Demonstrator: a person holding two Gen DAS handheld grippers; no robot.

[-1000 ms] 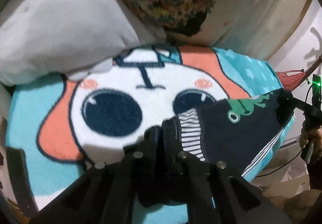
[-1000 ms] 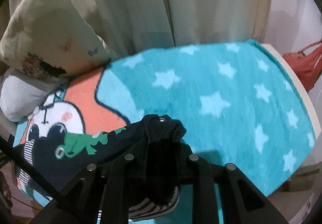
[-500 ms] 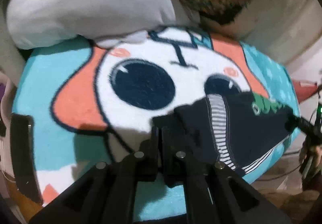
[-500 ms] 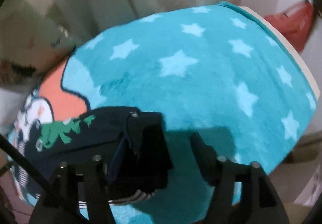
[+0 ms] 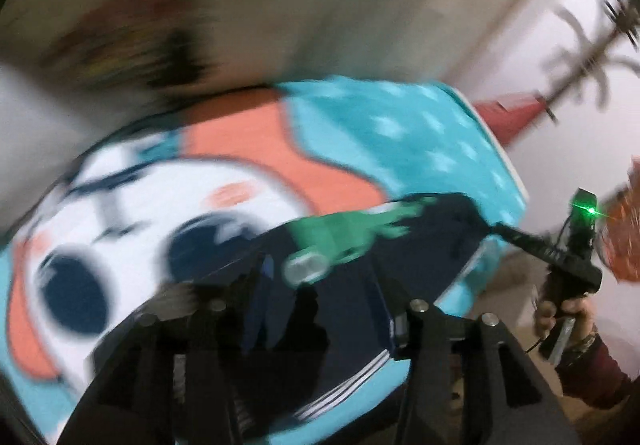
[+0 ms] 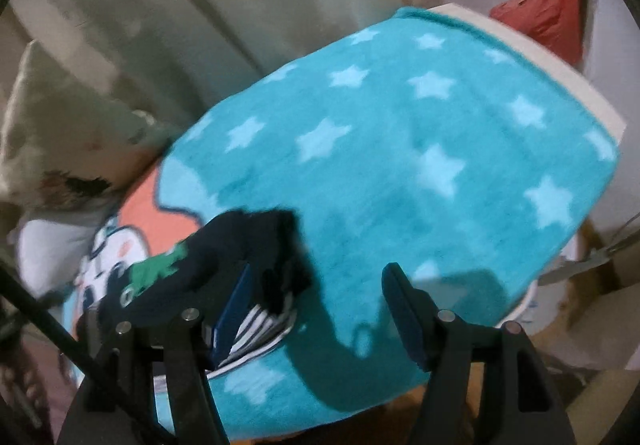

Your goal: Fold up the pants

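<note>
The dark navy pants with a green dinosaur print and striped lining lie on the cartoon blanket near its front edge. They also show in the right wrist view at lower left. My left gripper is open, its jaws spread over the pants; this view is blurred. My right gripper is open, its left finger beside the pants' bunched end, holding nothing. In the left wrist view, the right gripper reaches the pants' far end.
The teal star blanket covers a bed whose pale edge shows at right. Pillows sit at the back left by curtains. A red bag hangs on the wall at right.
My right gripper opened and let go of the pants' end half a second ago, and stays open. My left gripper has now opened too and swung right, blurring its view.
</note>
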